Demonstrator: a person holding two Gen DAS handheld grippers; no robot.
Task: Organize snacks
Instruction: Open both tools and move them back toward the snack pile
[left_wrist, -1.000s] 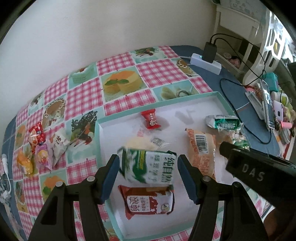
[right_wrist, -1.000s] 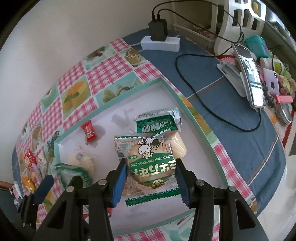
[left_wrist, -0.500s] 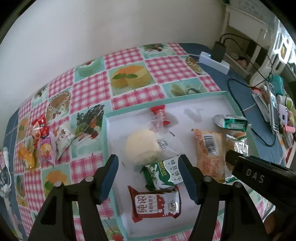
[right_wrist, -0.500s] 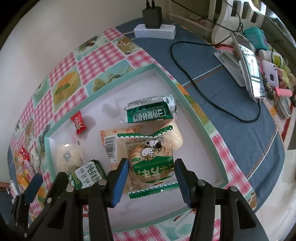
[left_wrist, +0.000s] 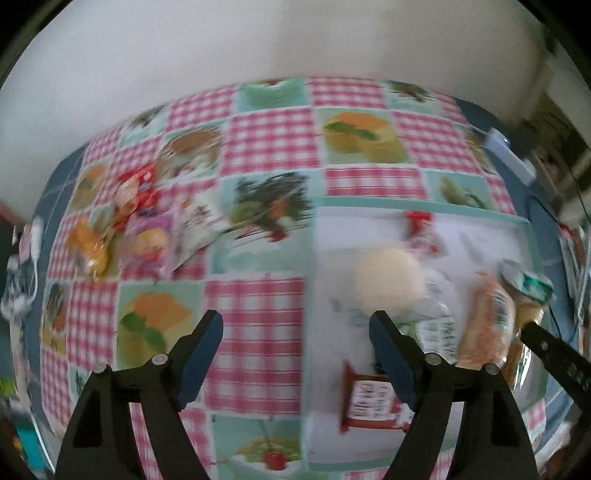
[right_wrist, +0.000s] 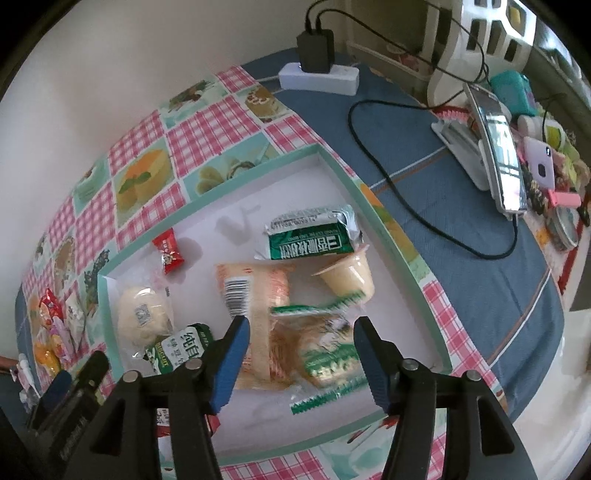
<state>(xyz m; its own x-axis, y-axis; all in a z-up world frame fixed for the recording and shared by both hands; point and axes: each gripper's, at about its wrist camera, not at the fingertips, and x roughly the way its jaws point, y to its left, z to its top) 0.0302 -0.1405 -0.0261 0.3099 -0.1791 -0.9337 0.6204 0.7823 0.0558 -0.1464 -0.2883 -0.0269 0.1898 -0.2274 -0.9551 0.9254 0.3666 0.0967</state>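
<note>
Your right gripper (right_wrist: 300, 356) is opening off the bun pack (right_wrist: 325, 354), dropped in the tray (right_wrist: 255, 173). Left gripper (left_wrist: 295, 349) opening, empty, facing loose snacks (left_wrist: 147, 225) at 10 o'clock.

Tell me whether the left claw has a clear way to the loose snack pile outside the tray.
Probably yes: the left claw is opening, empty, over bare cloth, and nothing stands between it and the snack pile.

You have one tray (right_wrist: 391, 236) holding eight snacks: two green biscuit packs, two bread packets, one round bun, one jelly cup, one red candy, one red-brown packet; a loose pile (right_wrist: 55, 325) sits at nine o'clock, too blurred to count
</note>
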